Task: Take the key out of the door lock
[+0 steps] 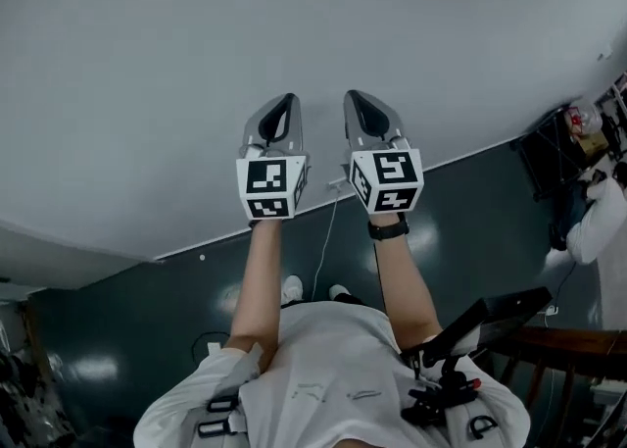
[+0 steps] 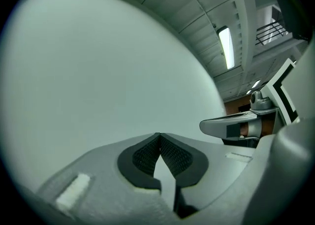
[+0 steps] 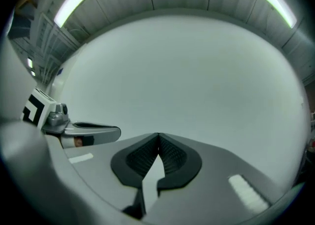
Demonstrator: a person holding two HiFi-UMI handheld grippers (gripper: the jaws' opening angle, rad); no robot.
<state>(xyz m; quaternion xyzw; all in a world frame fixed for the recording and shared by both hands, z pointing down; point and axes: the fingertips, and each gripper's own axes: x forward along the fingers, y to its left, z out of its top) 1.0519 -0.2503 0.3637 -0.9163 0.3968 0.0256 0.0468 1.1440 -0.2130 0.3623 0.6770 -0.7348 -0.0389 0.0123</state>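
Head view with both gripper views. I hold the left gripper [image 1: 288,97] and the right gripper [image 1: 352,93] raised side by side, close together but apart. Their tips point at a plain pale wall [image 1: 294,24].

Left gripper – jaws together, ribbed black pads [image 2: 145,156] meeting at the tips, nothing between them. Ahead of these jaws I see only the pale surface. To their right is the side of the right gripper, and above and beyond that a lit ceiling strip [image 2: 226,47].

Right gripper – jaws likewise together at the tips, pads [image 3: 172,157] empty. The same blank surface fills the space ahead, and the left gripper shows to the left of these jaws.

Behind each pair of jaws, toward me, sits that gripper's marker cube [image 1: 271,187], then my forearm. A dark wristwatch [image 1: 389,229] is on the right wrist. Further back, below the wall's lower edge, lies a dark floor [image 1: 147,319].

Key and door lock: I cannot find either in any view, whether between the jaws or on the surface ahead of them.
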